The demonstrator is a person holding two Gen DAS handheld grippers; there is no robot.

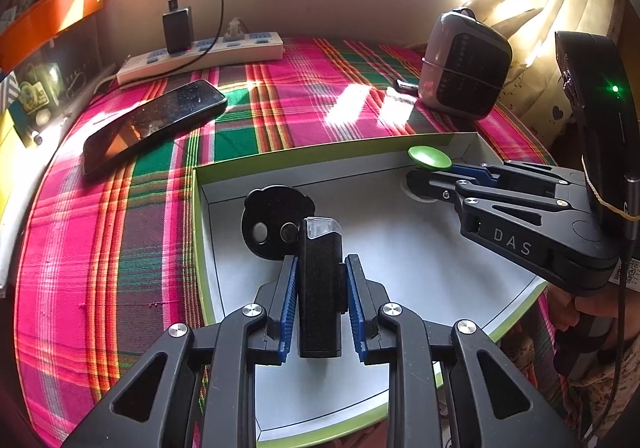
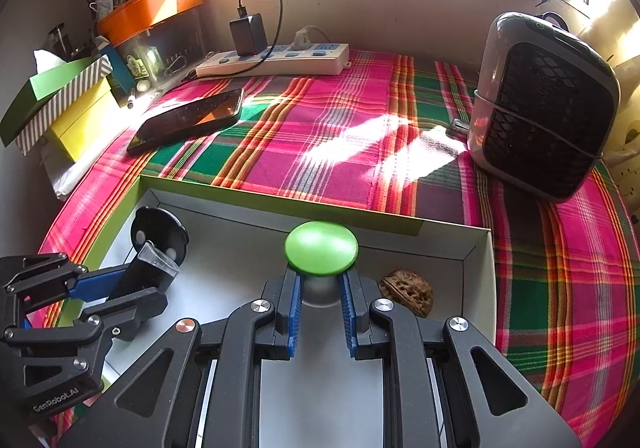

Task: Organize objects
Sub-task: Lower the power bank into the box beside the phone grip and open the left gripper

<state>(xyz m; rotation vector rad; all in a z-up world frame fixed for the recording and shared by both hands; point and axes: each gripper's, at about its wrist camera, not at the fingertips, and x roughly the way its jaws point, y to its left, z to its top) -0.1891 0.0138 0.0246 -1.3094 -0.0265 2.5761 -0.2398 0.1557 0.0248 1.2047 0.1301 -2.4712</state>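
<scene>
A shallow box with green sides and a white floor (image 1: 400, 256) (image 2: 440, 248) lies on the plaid cloth. My left gripper (image 1: 320, 268) is shut on a black rectangular device with a clear end (image 1: 320, 288), held over the box's left part; it also shows in the right wrist view (image 2: 148, 272). A black round disc (image 1: 272, 219) (image 2: 160, 228) lies in the box just past it. My right gripper (image 2: 320, 284) (image 1: 424, 175) is shut on the stem of a green mushroom-shaped knob (image 2: 321, 248) (image 1: 429, 157) at the box's far right corner. A walnut (image 2: 408, 290) lies in the box beside it.
A black phone (image 1: 152, 123) (image 2: 188, 117) lies on the cloth at the left. A white power strip (image 1: 200, 55) (image 2: 276, 61) with a black charger sits at the back. A grey heater (image 1: 464, 63) (image 2: 540, 103) stands at the right. Coloured boxes (image 2: 64, 103) are stacked left.
</scene>
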